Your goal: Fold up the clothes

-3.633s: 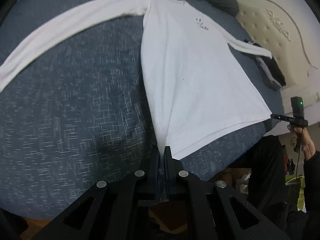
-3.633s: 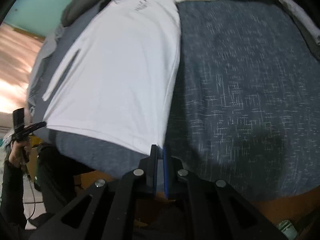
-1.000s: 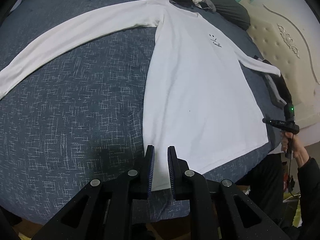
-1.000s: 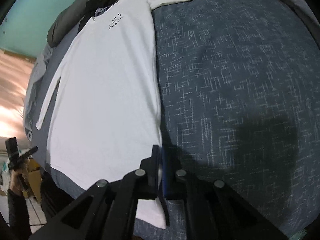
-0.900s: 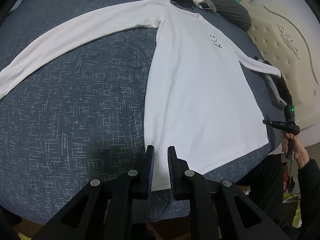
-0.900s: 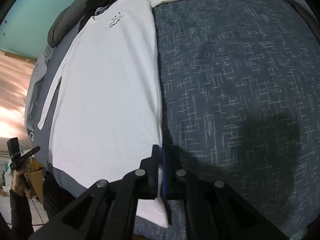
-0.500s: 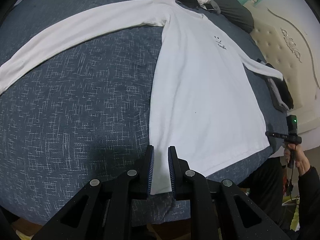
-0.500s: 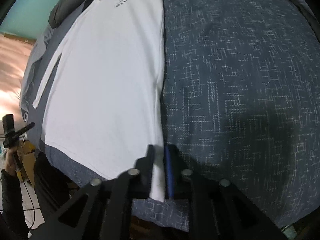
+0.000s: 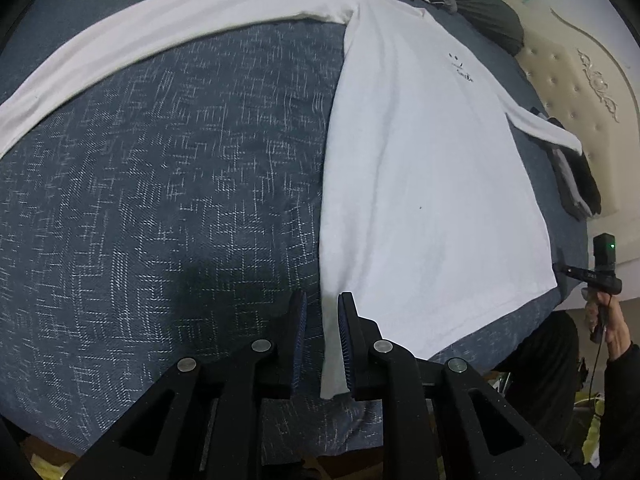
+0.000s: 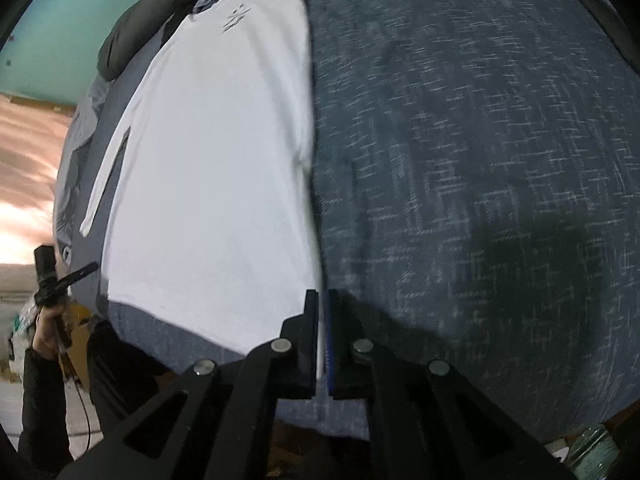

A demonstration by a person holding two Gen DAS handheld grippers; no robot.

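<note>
Pinching the shirt [image 10: 208,184] hem corner, right gripper [image 10: 322,300]; left gripper [image 9: 322,304] spread astride the other corner, on bed [image 9: 160,200].

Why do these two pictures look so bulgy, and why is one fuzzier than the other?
Left wrist view: sharp, but the fisheye lens curves the white shirt and blue bedspread into a dome, with dark corners; a soft shadow lies just ahead of the left claw. Right wrist view: same bulge, but the bedspread's weave is smeared into streaks by blur, and a dark shadow sits beside the right claw.
</note>
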